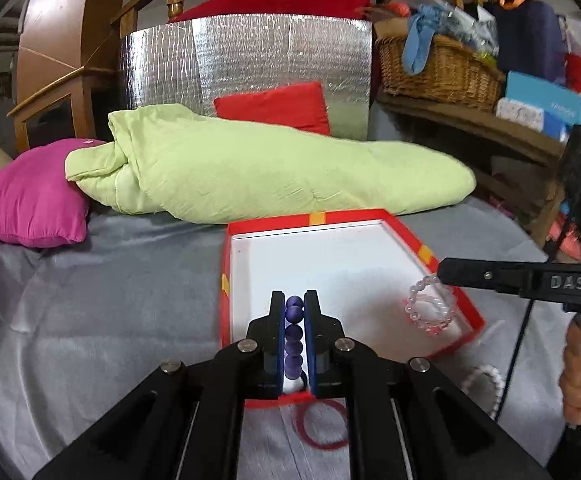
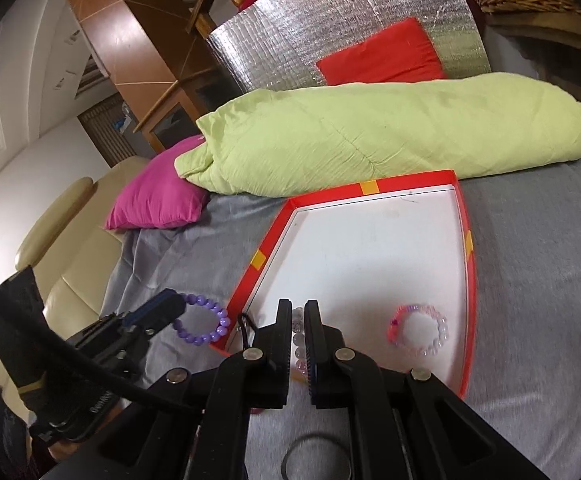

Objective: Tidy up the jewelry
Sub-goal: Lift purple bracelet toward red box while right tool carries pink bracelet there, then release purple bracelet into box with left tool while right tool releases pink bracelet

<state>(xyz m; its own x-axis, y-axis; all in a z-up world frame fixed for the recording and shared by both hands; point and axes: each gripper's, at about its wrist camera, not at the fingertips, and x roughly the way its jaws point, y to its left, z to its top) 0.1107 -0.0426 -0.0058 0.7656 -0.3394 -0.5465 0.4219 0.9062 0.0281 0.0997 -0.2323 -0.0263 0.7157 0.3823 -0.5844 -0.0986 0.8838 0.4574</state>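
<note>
A red box lid with a white inside point(image 1: 250, 248) point(image 2: 370, 256) lies on the grey blanket. My left gripper point(image 1: 293, 300) is shut on a purple bead bracelet point(image 1: 293, 330) over the box's near edge; it also shows in the right wrist view point(image 2: 206, 320). My right gripper point(image 2: 298, 306) is shut on a clear pink bead bracelet point(image 2: 299, 344), held above the box's right side point(image 1: 426, 284). Another pink bead bracelet point(image 2: 420, 330) lies inside the box.
A thin red bangle point(image 1: 322, 424) and a white bead bracelet point(image 1: 486, 380) lie on the blanket in front of the box. A dark ring point(image 2: 316, 458) lies under my right gripper. A green duvet point(image 1: 250, 168), a magenta pillow point(image 1: 30, 196) and a red cushion point(image 1: 274, 106) lie behind.
</note>
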